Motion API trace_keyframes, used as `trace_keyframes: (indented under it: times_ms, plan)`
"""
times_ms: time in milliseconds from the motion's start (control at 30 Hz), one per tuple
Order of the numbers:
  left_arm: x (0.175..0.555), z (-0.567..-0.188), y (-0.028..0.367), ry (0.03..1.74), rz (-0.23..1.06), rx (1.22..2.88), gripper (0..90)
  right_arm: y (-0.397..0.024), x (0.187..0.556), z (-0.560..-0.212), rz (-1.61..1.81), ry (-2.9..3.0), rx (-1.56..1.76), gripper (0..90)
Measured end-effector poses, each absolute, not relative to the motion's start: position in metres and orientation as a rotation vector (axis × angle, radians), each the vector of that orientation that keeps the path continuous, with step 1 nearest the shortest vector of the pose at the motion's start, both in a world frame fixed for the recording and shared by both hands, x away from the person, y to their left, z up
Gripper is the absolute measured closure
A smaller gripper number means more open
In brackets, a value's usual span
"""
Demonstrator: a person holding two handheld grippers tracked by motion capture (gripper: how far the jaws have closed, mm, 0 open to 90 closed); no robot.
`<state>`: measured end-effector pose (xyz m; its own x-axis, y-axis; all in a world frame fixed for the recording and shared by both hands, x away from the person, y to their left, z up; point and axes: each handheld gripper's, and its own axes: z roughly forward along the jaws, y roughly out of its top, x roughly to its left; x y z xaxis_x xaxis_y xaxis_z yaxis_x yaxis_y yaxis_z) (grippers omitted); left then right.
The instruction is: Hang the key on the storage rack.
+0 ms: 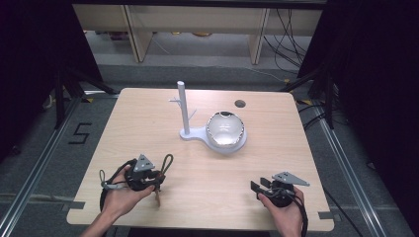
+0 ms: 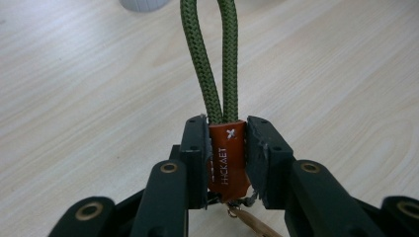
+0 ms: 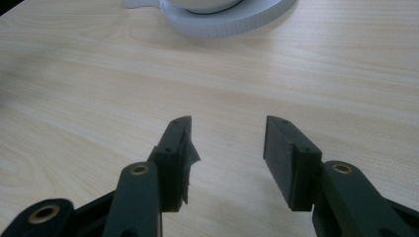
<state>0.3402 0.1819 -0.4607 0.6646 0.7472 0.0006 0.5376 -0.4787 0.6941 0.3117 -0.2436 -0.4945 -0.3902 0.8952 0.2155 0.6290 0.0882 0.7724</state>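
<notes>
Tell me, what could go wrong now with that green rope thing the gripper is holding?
1. The left gripper pinches the keychain only by its small orange tab, so the tab might slip out.
2. The green loop is floppy, so it might miss the thin pegs on the white stand.
3. The shiny bowl sits right beside the stand and might get bumped.
The right gripper is open and holds nothing, so it gives no help.

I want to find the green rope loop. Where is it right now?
The green rope loop is clamped by its orange tag in the left gripper, near the table's front left corner, in front of the white stand.
</notes>
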Motion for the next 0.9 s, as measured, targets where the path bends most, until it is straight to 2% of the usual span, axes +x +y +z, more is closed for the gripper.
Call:
trace_keyframes:
  times_ms: [33,67,333,900]
  plan:
    - [0.34,-0.461,0.182,0.987,0.399,2.201,70.1,-0.244,0.312,-0.494,1.2,2.06,1.512,54.5]
    - [0.337,-0.46,0.182,0.973,0.428,2.091,70.1,-0.244,0.312,-0.494,1.193,2.059,1.512,54.5]
    - [0.331,-0.455,0.189,0.943,0.509,1.931,70.0,-0.242,0.312,-0.496,1.222,2.054,1.519,54.5]
    - [0.322,-0.455,0.201,0.848,0.656,1.709,69.8,-0.24,0.31,-0.496,1.234,2.031,1.556,54.5]
